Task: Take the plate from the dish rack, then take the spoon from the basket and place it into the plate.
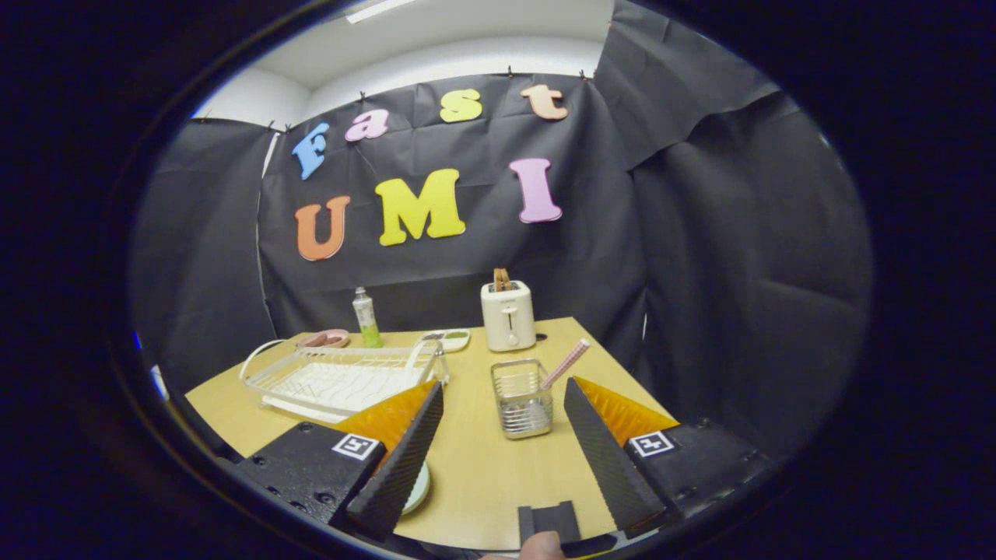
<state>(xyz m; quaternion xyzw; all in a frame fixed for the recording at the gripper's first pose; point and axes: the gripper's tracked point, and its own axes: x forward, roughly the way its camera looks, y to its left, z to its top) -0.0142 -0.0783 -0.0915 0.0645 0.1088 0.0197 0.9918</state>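
Note:
My gripper [504, 393] is open above the wooden table [482, 467], nothing between its fingers. Just ahead, between the fingertips, stands a wire basket [521, 398] with a pink-handled spoon [566, 363] leaning out toward the right finger. A pale plate [419, 488] lies flat on the table under the left finger [405, 455], mostly hidden by it. The white wire dish rack [342, 377] stands to the left beyond that finger, with no plate visible in it.
At the back of the table stand a white toaster [507, 315] with bread in it, a green and white tube [366, 317], a pink dish [327, 338] and a small white tray [447, 339]. Black cloth walls close in behind and on the right.

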